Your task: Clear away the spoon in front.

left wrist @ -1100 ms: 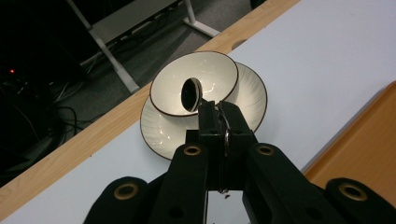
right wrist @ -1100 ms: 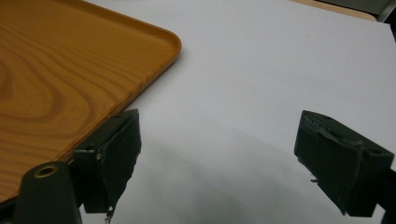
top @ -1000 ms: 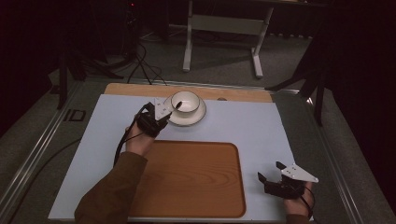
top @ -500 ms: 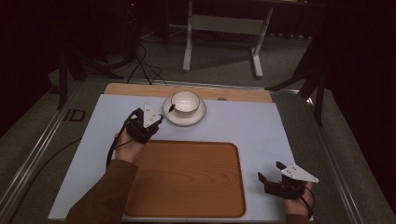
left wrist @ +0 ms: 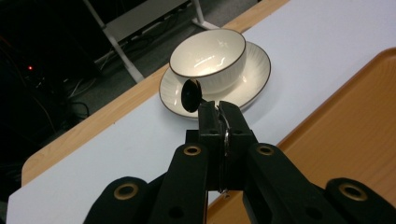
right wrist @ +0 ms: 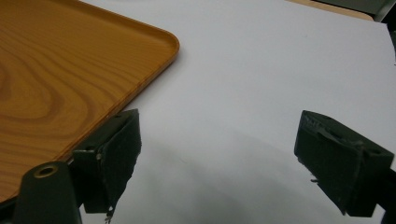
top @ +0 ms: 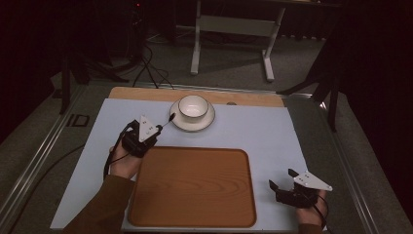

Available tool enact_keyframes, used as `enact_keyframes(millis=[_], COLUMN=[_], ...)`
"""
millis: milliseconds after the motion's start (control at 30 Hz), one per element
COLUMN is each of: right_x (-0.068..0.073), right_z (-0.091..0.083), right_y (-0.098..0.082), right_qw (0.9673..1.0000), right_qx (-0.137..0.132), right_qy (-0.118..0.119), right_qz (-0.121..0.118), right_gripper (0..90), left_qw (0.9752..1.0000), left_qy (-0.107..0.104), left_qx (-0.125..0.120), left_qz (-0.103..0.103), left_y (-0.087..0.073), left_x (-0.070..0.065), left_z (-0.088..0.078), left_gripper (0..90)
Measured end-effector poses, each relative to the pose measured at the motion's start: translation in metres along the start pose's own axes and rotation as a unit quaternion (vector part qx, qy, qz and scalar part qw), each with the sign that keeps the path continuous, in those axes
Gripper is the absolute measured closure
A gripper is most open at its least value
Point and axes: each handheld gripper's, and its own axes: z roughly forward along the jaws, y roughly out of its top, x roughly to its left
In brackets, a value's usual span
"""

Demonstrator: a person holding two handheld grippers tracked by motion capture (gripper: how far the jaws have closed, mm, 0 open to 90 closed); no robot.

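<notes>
A white bowl (top: 193, 106) (left wrist: 208, 59) sits on a white saucer (top: 204, 123) (left wrist: 254, 79) at the back of the pale mat. My left gripper (top: 157, 130) (left wrist: 219, 122) is shut on the handle of a dark spoon (top: 170, 119) (left wrist: 191, 95); the spoon's head hangs just in front of the bowl, above the saucer's near rim. My right gripper (top: 281, 182) (right wrist: 224, 163) rests low at the front right, jaws wide open over bare mat with nothing between them.
A wooden tray (top: 195, 187) (right wrist: 56, 70) lies in the middle front of the mat (top: 253, 131), between both hands. A wooden strip (top: 146, 93) runs along the table's far edge. A white stand (top: 234, 29) and cables are on the floor beyond.
My left gripper has drawn back toward the front left with the spoon, away from the bowl. The right gripper has stayed still.
</notes>
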Motion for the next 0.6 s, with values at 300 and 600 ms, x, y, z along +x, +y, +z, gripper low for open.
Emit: enact_keyframes(millis=[300,600], right_x=[0.0,0.0], right_z=[0.0,0.0], right_y=[0.0,0.0], right_qw=[1.0,1.0], right_qx=[-0.001,0.0], right_qy=[0.0,-0.001], right_qz=[0.001,0.001], right_gripper=[14.6,14.6], left_qw=[1.0,0.9999], left_qy=[0.004,0.005], left_qx=[0.001,0.004], left_qz=[-0.006,-0.011], left_y=[-0.011,-0.021], left_x=[0.001,0.001], left_z=[-0.009,-0.017], left_gripper=[88.8,88.8])
